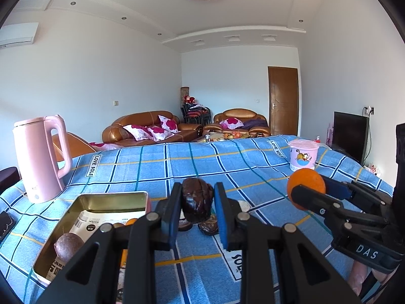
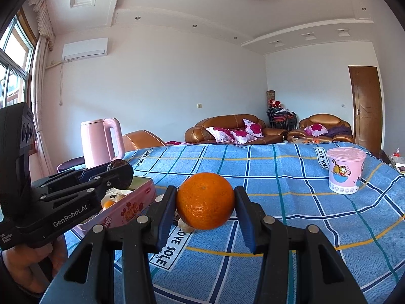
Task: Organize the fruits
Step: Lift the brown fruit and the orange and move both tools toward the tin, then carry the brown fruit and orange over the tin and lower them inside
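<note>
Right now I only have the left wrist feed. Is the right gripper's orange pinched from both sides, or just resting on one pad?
Observer: Both. In the right wrist view the orange sits between the two blue pads of the right gripper, lifted clear of the blue checked cloth.
Operator: What does the tin's outside look like? I only see its inside.
Observer: The tin has a pink side wall with red printed lettering.
Operator: Anything left of the kettle? My view cuts off there.
Observer: Yes, left of the pink kettle there is a window with a curtain, and a wall air conditioner above.
</note>
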`<state>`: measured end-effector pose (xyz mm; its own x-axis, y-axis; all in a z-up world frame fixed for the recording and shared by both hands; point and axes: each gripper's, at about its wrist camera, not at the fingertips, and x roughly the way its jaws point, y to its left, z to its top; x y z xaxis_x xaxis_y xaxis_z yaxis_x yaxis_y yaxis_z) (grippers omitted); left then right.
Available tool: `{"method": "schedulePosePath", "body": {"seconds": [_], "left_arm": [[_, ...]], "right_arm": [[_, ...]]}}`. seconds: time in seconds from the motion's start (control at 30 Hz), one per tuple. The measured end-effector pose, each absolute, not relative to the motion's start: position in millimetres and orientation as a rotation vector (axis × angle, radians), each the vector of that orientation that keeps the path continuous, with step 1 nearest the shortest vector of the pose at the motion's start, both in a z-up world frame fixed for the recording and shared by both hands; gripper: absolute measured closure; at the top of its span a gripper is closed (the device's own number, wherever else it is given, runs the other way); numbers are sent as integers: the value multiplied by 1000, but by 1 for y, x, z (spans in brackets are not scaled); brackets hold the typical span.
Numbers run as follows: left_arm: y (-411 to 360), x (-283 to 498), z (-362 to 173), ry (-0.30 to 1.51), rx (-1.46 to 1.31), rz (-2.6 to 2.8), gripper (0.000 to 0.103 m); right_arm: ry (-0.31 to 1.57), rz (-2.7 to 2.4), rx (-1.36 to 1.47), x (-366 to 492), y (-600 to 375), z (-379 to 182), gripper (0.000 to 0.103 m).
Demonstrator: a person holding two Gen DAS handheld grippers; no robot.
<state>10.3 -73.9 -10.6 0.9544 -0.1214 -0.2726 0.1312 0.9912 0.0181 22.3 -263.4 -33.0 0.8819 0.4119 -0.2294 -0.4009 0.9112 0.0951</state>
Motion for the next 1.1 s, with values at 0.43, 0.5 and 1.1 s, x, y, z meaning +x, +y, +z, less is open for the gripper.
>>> {"method": "schedulePosePath", "body": {"seconds": [0.43, 0.5, 1.1], "left_arm": [[-51, 5, -11, 292, 35, -84, 77], [-48, 4, -11, 294, 35, -77, 77], [3, -9, -12, 316, 7, 24, 77]], "right_arm": [[275, 492, 21, 25, -232, -26, 55], [276, 503, 15, 25, -226, -25, 55], [281, 582, -32, 24, -182, -18, 55]]}}
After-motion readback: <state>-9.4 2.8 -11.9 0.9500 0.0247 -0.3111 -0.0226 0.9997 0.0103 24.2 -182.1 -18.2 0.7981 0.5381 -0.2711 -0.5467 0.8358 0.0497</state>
